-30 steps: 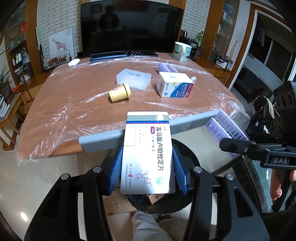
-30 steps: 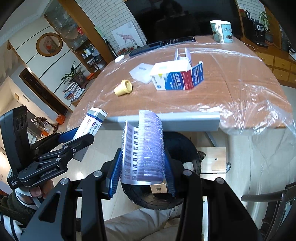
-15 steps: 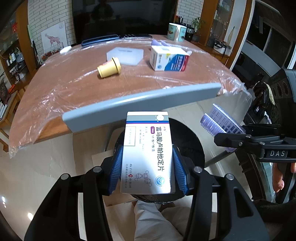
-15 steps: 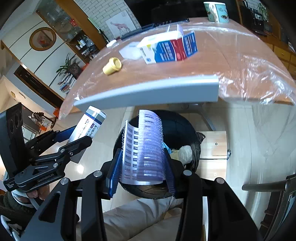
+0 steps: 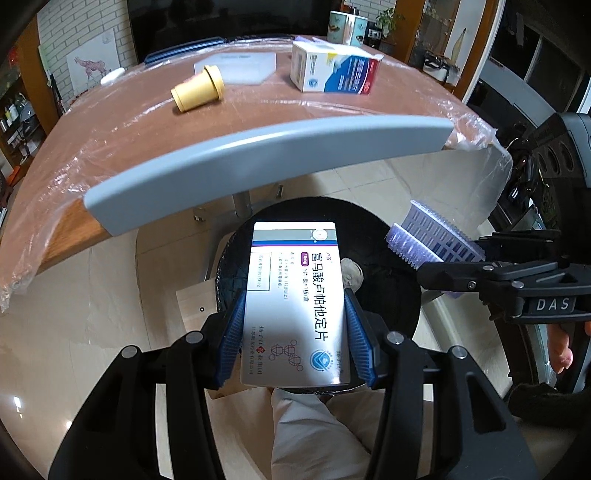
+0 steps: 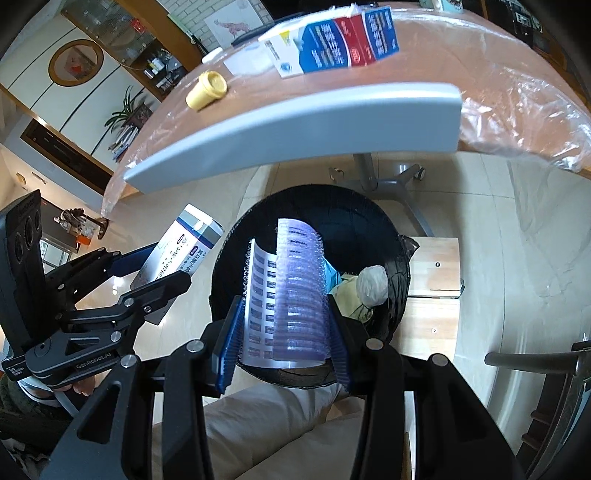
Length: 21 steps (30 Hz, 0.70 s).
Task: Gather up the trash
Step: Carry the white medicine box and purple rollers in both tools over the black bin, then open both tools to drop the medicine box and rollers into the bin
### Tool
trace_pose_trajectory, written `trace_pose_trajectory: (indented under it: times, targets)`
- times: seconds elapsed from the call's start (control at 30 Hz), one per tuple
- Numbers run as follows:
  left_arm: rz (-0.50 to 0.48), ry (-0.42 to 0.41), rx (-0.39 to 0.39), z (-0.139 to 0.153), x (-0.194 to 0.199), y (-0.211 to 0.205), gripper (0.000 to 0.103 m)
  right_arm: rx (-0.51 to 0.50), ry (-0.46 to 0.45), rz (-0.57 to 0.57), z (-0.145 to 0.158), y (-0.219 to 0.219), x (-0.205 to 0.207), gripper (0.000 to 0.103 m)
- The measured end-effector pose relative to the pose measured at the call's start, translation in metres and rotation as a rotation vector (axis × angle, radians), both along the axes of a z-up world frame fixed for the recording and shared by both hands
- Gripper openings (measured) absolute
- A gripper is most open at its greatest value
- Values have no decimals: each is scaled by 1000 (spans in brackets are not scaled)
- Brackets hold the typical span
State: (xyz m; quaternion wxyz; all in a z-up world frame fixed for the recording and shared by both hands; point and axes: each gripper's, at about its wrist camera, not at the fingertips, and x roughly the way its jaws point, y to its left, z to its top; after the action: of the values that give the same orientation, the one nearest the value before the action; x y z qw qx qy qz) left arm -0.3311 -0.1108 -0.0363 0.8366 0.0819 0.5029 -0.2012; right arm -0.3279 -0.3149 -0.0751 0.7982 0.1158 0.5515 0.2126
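Note:
My left gripper (image 5: 293, 332) is shut on a white medicine box (image 5: 295, 291) with blue stripes, held over the black trash bin (image 5: 391, 236) on the floor. My right gripper (image 6: 282, 332) is shut on a purple blister strip (image 6: 295, 291) above the same bin (image 6: 369, 214), which holds crumpled white paper (image 6: 373, 282) and other scraps. In the right wrist view the left gripper (image 6: 155, 273) holds its box (image 6: 181, 247) at the bin's left rim. The strip (image 5: 432, 236) shows at the right in the left wrist view.
The plastic-covered table (image 5: 110, 122) carries a yellow cup (image 5: 197, 88) on its side, a blue and white carton (image 5: 332, 70), a flat clear pack (image 5: 243, 64) and a mug (image 5: 347, 22). A grey edge strip (image 5: 258, 155) runs along its front. A wooden board (image 6: 434, 277) lies beside the bin.
Both grippers have sunk from table level toward the bin and tilted further down. The bin's inside has come into view. Each keeps its grip.

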Motion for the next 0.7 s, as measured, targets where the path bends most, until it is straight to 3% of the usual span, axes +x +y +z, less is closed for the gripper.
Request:
trace_pose_trajectory:
  times: [0.7]
  targets:
    - [-30, 83, 72, -39, 18, -5, 52, -54, 72, -2, -34, 6, 20, 42]
